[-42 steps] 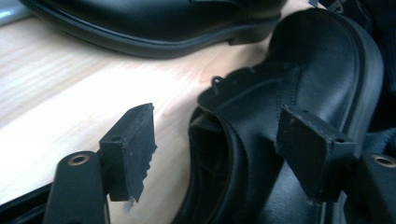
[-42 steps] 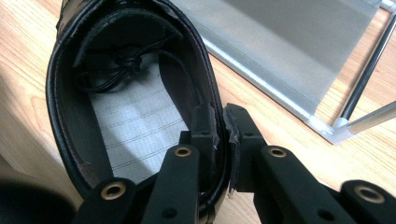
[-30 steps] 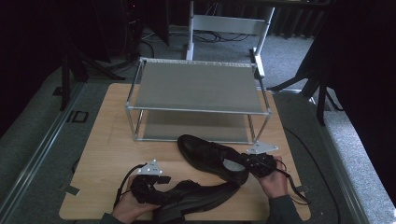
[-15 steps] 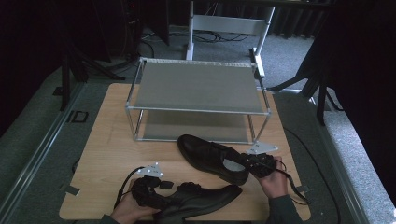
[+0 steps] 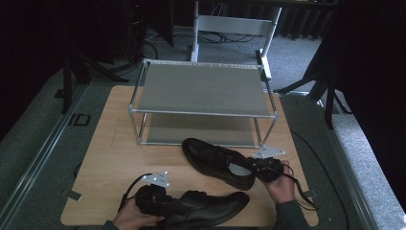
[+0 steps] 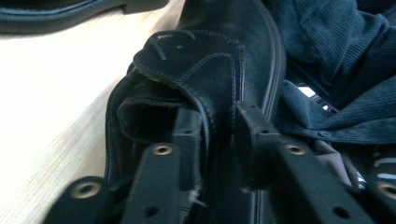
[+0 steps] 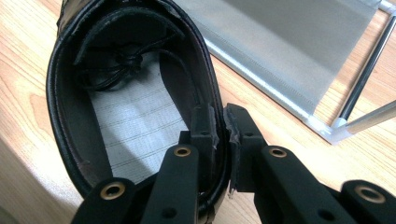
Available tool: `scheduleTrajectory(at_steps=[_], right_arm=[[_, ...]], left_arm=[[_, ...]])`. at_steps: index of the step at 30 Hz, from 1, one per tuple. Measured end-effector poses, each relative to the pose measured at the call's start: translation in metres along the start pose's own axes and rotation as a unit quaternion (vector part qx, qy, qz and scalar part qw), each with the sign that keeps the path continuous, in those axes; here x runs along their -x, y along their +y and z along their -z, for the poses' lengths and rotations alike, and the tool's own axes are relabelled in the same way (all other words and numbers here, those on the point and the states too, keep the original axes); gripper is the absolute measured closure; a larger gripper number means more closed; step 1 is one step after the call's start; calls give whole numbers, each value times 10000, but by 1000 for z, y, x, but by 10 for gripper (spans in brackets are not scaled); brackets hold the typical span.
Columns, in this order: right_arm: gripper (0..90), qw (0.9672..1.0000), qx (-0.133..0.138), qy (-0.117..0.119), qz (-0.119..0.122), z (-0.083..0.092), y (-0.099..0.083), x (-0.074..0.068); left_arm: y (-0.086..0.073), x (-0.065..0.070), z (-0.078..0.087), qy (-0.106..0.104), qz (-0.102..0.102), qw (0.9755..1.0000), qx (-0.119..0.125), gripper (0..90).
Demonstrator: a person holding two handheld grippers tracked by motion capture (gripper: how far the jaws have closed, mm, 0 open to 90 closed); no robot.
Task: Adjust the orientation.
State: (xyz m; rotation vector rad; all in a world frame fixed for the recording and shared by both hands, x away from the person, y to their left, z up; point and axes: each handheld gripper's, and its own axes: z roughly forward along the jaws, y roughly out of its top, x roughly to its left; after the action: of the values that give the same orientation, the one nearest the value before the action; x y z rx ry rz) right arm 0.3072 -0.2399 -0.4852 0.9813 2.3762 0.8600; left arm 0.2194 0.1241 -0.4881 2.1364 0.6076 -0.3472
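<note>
Rack (image 5: 203, 91) stands at the table's (image 5: 110, 153) far edge; one shoe (image 5: 218, 162) before it, second shoe (image 5: 206, 208) at the near edge.

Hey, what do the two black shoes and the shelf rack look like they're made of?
Far shoe and near shoe: likely smooth black leather, with visible stitching and a slight sheen; the far shoe's insole looks like pale ribbed fabric. Rack: seemingly silvery metal tubes with grey, matte shelf panels, possibly fabric or mesh.

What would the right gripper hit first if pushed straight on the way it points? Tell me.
The right gripper is clamped on the heel wall of the far shoe. Straight on, past that shoe, it would probably meet the shoe rack, likely its lower shelf edge; depth is unclear.
</note>
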Motion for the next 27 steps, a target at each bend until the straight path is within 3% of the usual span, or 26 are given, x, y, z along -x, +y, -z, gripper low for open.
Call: scheduleTrajectory(at_steps=[4,6,9,11,15,21,25,27], right_arm=[[824,10000,-1,5,-5,0,0,0],[825,10000,-2,7,-2,0,0,0],[826,10000,-3,9,17,0,0,0],[828,10000,-4,17,7,0,0,0],[832,10000,-19,45,36,1,0,0],[833,10000,-47,15,53,3,-1,-1],[832,10000,-64,23,63,5,-3,-2],[831,10000,-76,18,44,8,-4,-3]], left_arm=[[4,8,1,-62,-255,9996,40,830],[7,14,3,11,-406,9992,23,845],[12,17,10,562,-632,9964,-90,854],[11,9,19,922,-518,9944,-52,857],[0,-4,40,1151,-288,9927,199,855],[-16,-11,63,1574,-27,9867,409,853],[-26,-15,79,1897,183,9800,579,853],[-31,-17,86,2110,316,9743,721,854]])
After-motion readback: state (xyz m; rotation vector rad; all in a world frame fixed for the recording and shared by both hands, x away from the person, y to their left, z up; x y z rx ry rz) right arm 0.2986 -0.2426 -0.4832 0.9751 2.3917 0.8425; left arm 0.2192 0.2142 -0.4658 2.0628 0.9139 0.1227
